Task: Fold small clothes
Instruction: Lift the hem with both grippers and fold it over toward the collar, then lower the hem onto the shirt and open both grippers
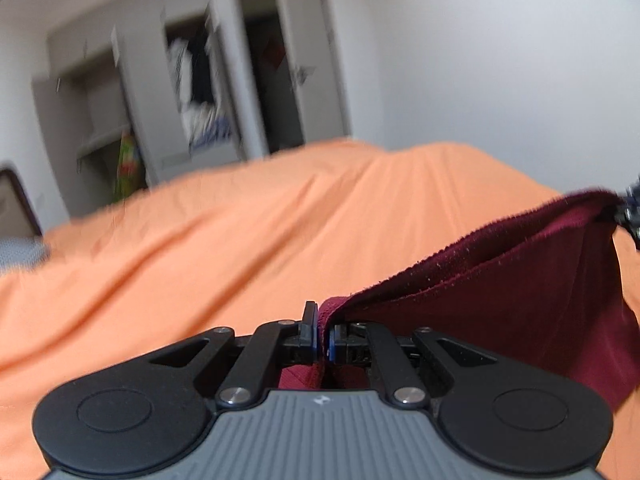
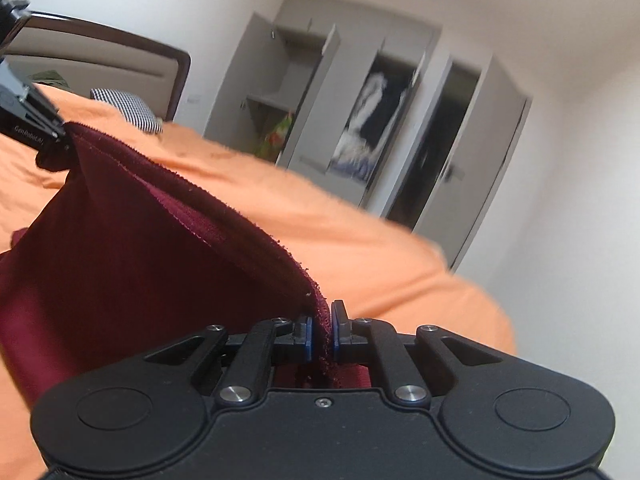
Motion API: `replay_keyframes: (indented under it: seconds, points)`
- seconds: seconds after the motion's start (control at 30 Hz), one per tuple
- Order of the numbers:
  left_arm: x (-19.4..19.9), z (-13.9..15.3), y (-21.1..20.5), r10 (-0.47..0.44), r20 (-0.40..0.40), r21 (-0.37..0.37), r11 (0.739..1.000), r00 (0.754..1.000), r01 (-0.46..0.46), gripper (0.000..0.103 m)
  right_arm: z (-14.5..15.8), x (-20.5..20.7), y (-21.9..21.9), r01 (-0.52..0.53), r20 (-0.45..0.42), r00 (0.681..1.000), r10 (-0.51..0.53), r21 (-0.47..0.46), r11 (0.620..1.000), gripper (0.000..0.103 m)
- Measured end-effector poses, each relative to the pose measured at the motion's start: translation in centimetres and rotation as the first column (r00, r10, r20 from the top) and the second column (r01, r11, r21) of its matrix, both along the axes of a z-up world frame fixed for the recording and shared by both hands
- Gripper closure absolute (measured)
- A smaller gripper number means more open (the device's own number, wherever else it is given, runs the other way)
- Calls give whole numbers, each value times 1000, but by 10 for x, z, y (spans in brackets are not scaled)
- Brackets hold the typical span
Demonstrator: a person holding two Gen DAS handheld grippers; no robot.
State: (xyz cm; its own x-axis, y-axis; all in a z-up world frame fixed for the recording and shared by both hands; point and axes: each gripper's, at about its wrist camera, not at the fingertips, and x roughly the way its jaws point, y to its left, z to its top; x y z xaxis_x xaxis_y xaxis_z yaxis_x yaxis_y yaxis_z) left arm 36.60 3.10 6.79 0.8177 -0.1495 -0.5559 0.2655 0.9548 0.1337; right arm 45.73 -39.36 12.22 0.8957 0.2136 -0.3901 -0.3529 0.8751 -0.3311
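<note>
Both grippers are pinching the dark maroon knit garment [image 1: 500, 300] by its top hem. Left gripper [image 1: 321, 338] is clamping the hem's left end, right gripper [image 2: 321, 338] is clamping the right end, jaws closed on fabric in both wrist views. Garment is hanging taut between them, lifted above the orange bedsheet [image 1: 200, 240], its body draping down toward the near side. Long axis is running gripper to gripper, so, as I judge it, the coming fold is depending on both moving together; neither is nearer.
</note>
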Motion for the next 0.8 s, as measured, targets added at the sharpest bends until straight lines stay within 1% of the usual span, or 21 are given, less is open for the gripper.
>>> replay_keyframes:
  seconds: [0.13, 0.27, 0.33, 0.4, 0.43, 0.47, 0.5, 0.53, 0.57, 0.6, 0.63, 0.67, 0.73, 0.77, 0.8]
  points:
    - [41, -24, 15, 39, -122, -85, 995, 992, -49, 99, -25, 37, 4, 19, -102, 995, -17, 25, 999, 94]
    - [70, -41, 36, 60, -207, -166, 982, 976, -96, 98, -41, 60, 2, 63, -197, 980, -42, 103, 993, 93]
    - [79, -46, 47, 75, -232, -190, 974, 970, -121, 95, -48, 69, 3, 81, -232, 972, -50, 127, 989, 88]
    - [84, -48, 55, 94, -247, -206, 967, 965, -147, 87, -55, 71, 1, 92, -242, 968, -58, 131, 987, 84]
    - [86, -50, 59, 101, -250, -209, 965, 963, -156, 77, -56, 72, 3, 91, -248, 967, -57, 129, 988, 79]
    - [86, -51, 58, 110, -249, -208, 964, 962, -164, 61, -57, 73, 6, 91, -250, 967, -58, 124, 988, 76]
    - [83, -50, 55, 120, -244, -207, 963, 962, -173, 51, -57, 73, 8, 91, -248, 967, -58, 121, 989, 67]
    - [82, -49, 55, 133, -235, -206, 961, 963, -183, 34, -58, 72, 9, 91, -246, 967, -60, 118, 989, 54]
    - [80, -45, 55, 146, -224, -205, 959, 963, -193, 24, -59, 73, 10, 95, -244, 968, -65, 115, 989, 46]
    - [77, -42, 53, 155, -217, -206, 958, 964, -200, 21, -61, 72, 9, 101, -239, 968, -72, 111, 989, 29]
    - [76, -42, 57, 160, -213, -211, 956, 964, -206, 14, -62, 71, 9, 109, -231, 970, -81, 108, 988, 20]
    - [75, -42, 56, 167, -210, -217, 953, 963, -212, 7, -63, 69, 9, 114, -223, 971, -88, 107, 988, 18]
    - [70, -40, 60, 186, -197, -227, 947, 963, -229, 2, -66, 60, 6, 122, -219, 971, -95, 112, 986, 12]
    - [62, -40, 60, 193, -190, -226, 946, 963, -234, 1, -68, 56, 5, 127, -216, 971, -101, 111, 986, 10]
    - [59, -41, 62, 198, -187, -223, 945, 962, -238, 1, -69, 53, 5, 132, -210, 972, -108, 105, 986, 4]
